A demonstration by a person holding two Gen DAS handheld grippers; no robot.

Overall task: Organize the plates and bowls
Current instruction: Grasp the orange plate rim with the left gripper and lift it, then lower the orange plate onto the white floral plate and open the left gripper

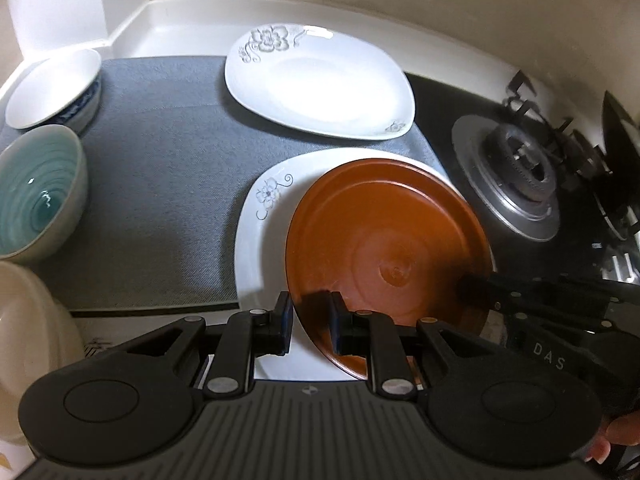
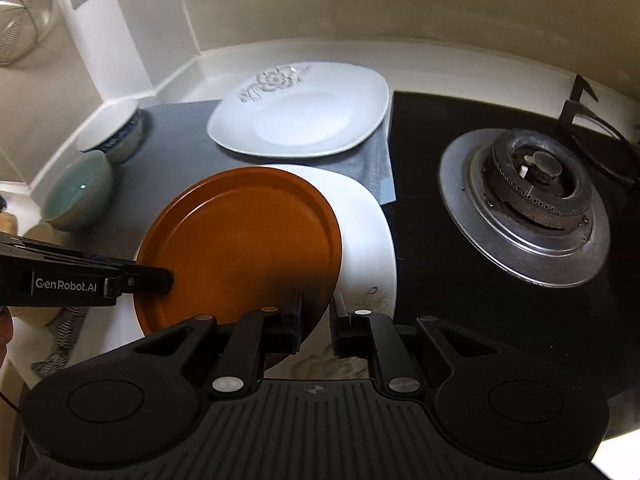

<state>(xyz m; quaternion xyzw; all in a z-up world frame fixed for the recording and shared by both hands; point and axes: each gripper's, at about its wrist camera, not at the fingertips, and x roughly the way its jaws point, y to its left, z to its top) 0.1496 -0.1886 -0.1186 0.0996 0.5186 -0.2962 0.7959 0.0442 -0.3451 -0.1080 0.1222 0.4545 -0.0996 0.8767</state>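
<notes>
Brown plate gripped at opposite rims by left tongs and right tongs, above white plate. Second white plate behind; bowls left, burner right.

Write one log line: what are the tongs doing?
left tongs: gripping brown plate rim | right tongs: gripping same plate | below: white plate

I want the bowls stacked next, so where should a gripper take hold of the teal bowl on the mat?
Probably the teal bowl by its rim, one finger inside and one outside, coming down from above on the side facing the bare mat. It stands upright and open, and other bowls crowd its near and far sides.
</notes>
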